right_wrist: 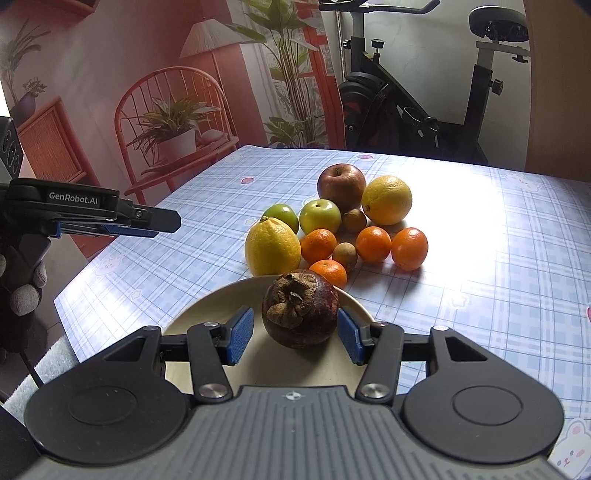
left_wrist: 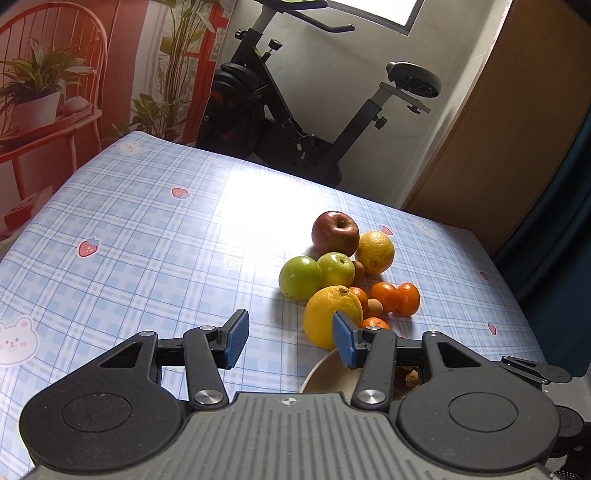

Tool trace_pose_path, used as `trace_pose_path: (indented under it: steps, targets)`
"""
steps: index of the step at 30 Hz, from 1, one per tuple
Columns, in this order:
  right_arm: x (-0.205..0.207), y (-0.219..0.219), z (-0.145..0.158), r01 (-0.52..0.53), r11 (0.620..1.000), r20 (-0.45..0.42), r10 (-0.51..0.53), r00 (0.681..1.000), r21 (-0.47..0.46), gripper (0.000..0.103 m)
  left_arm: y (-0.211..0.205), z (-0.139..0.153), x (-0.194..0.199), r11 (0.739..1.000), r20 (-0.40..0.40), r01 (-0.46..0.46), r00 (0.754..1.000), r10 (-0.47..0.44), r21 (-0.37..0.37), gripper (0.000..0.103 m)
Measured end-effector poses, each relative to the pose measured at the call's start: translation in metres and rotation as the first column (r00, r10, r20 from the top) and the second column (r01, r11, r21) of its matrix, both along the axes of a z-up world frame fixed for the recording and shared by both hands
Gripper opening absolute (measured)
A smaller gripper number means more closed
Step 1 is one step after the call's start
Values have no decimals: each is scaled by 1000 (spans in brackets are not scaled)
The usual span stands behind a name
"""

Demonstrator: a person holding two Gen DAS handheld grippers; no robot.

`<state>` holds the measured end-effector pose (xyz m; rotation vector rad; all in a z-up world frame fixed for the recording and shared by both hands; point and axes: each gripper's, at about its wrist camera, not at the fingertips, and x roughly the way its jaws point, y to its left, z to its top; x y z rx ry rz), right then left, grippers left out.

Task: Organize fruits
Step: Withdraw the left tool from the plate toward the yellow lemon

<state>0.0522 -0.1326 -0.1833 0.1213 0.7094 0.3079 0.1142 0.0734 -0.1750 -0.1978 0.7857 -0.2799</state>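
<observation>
The right gripper (right_wrist: 295, 334) has its jaws spread, with a mangosteen (right_wrist: 300, 308) sitting on a plate (right_wrist: 207, 306) between them, touched by neither pad. Beyond the jaws, the other fruit (right_wrist: 347, 225) lies heaped on the checked worktop (right_wrist: 480, 258). The left gripper (left_wrist: 290, 339) hovers with its jaws spread and empty; a lemon (left_wrist: 327, 314) lies just beyond its right pad.

- Daylight came from my twelve o'clock, through the window (left_wrist: 373, 11).
- It washed a white glare patch across the tablecloth (left_wrist: 266, 199) in both views.
- Fruit shadows fell short toward six o'clock.
- Focus stayed sharp; my fisheye bent the edges and darkened the corners.
</observation>
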Motion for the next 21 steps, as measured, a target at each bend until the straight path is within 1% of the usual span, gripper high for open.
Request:
trace_pose_path:
  steps: [3, 5, 8, 10, 14, 17, 19, 21]
  targets:
    - [1, -1, 5, 2, 1000, 14, -2, 1000, -10, 54, 3, 2, 6, 999, -21, 21, 1000, -22, -28, 52]
    - [4, -1, 9, -1, 1000, 21, 2, 1000, -15, 54, 2, 5, 12, 999, -23, 29, 999, -30, -27, 52]
    - [11, 0, 12, -5, 1000, 21, 6, 1000, -27, 54, -4, 8, 26, 998, -25, 58, 998, -58, -5, 52]
    - [20, -2, 10, -9, 999, 10, 10, 1000, -52, 54, -11, 5, 36, 996, -23, 81, 996, -81, 21, 52]
    - [32, -7, 11, 2, 997, -4, -2, 1000, -71, 54, -28, -8, 51, 990, -63, 128, 990, -125, 54, 52]
    - [38, -12, 11, 10, 996, -16, -11, 1000, -88, 54, -40, -14, 61, 985, -85, 163, 984, -158, 62, 52]
    - [42, -15, 10, 15, 996, -26, -17, 1000, -90, 54, -50, -17, 68, 981, -96, 177, 981, -169, 75, 52]
    - [47, -16, 9, 18, 996, -35, -21, 999, -91, 54, -57, -18, 75, 978, -101, 179, 981, -168, 104, 52]
